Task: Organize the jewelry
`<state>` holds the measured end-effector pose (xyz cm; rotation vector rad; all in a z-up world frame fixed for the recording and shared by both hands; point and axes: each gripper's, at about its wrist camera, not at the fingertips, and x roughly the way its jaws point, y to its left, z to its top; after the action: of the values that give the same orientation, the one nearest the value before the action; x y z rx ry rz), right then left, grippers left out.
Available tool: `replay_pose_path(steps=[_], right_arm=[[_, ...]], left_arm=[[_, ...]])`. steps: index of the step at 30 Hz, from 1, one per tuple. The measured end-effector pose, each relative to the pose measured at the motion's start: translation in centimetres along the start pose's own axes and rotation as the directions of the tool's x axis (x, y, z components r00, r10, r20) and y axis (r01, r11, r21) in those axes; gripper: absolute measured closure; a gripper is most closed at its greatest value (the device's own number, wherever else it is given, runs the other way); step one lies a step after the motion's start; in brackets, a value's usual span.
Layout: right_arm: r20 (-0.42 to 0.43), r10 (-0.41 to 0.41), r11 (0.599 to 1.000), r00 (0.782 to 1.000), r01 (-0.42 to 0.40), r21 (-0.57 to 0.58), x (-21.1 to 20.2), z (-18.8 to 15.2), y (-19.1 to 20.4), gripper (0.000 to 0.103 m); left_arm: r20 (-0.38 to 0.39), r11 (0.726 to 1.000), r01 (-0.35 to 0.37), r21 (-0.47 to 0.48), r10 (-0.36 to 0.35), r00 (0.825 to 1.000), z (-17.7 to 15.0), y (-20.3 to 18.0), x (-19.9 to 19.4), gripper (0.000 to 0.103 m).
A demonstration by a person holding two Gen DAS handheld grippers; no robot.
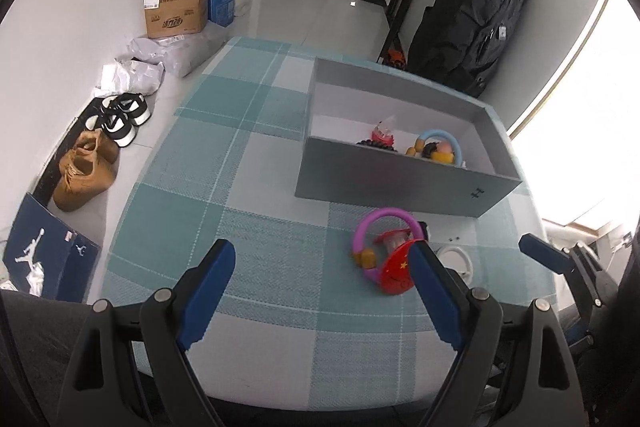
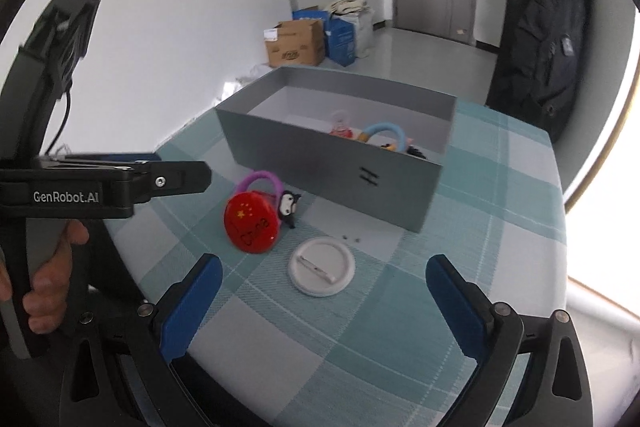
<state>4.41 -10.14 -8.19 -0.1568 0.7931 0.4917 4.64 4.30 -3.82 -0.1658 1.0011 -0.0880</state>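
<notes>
Both the left gripper and right gripper are released; the white badge near the worktop's front edge looks light, stiff, flat, so take its rim.

Red badge beside grey box

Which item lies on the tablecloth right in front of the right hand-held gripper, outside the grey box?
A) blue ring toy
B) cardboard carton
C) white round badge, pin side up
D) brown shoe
C. The white round badge lies pin side up on the checked tablecloth, between the open fingers of the right hand-held gripper and short of the grey box; the blue ring toy is inside that box.
</notes>
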Motion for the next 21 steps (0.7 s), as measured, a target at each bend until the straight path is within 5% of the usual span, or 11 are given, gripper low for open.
replay_pose_path(steps=[8, 13, 21], right_arm=[[-0.015, -0.050, 0.996, 0.999, 0.049, -0.076, 0.9, -0.2, 1.6, 0.008], [-0.048, -0.070, 0.995, 0.996, 0.066, -0.081, 2.0, 0.0, 1.2, 0.033], [-0.054, -0.127, 0.985, 0.990, 0.120, -0.122, 3.5, 0.2, 1.7, 0.043]], left_arm=[[-0.004, 1.000, -0.006, -0.005, 0.006, 1.000, 0.0, 0.7, 0.1, 0.018], [-0.058, 0.993, 0.020, -0.119, -0.027, 0.998, 0.1, 2.8, 1.0, 0.018], [-0.071, 0.982, 0.095, -0.160, -0.108, 0.992, 0.3, 2.8, 1.5, 0.018]])
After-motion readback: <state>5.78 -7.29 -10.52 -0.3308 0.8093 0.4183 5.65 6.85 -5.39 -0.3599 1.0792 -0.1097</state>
